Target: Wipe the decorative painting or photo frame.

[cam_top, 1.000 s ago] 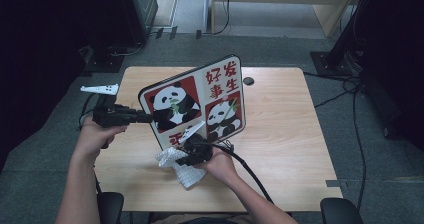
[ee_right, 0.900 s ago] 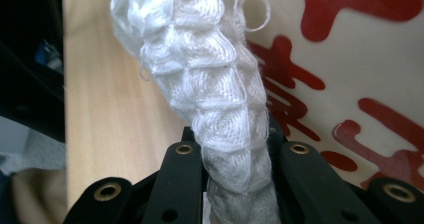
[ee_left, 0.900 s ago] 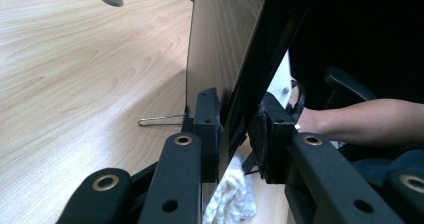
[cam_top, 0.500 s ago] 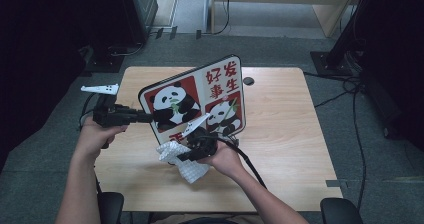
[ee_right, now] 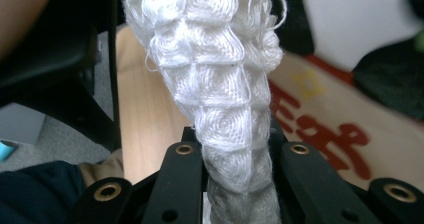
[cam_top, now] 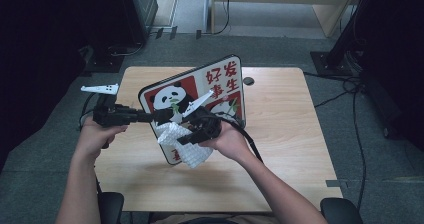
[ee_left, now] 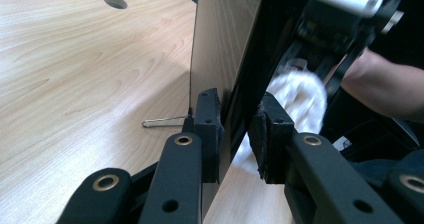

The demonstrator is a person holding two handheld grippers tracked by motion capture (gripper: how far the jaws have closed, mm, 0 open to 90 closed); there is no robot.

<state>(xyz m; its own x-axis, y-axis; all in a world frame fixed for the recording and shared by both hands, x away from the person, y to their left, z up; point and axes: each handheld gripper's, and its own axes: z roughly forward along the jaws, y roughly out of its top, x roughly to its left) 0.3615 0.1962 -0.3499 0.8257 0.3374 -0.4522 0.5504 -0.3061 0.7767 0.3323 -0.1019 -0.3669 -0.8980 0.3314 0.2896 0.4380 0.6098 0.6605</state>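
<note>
A board (cam_top: 225,79) printed with pandas and red characters stands tilted on the wooden table (cam_top: 285,134). My left gripper (cam_top: 155,116) is shut on the board's left edge. In the left gripper view the jaws (ee_left: 237,129) pinch the thin board (ee_left: 220,44) between their pads. My right gripper (cam_top: 192,134) is shut on a white waffle-weave cloth (cam_top: 192,151) held against the board's printed face. In the right gripper view the bunched cloth (ee_right: 220,84) rises from between the jaws (ee_right: 235,149), with the board (ee_right: 325,109) behind it. The cloth (ee_left: 300,91) also shows past the board's edge.
A round hole (cam_top: 248,80) sits in the tabletop behind the board. A thin wire piece (ee_left: 162,121) lies at the board's foot. Cables trail over the grey floor at right, and dark furniture stands at the left and right.
My right gripper has lifted the cloth up the board's face, from near the bottom edge toward the lower panda. The left gripper and the board have stayed still.
</note>
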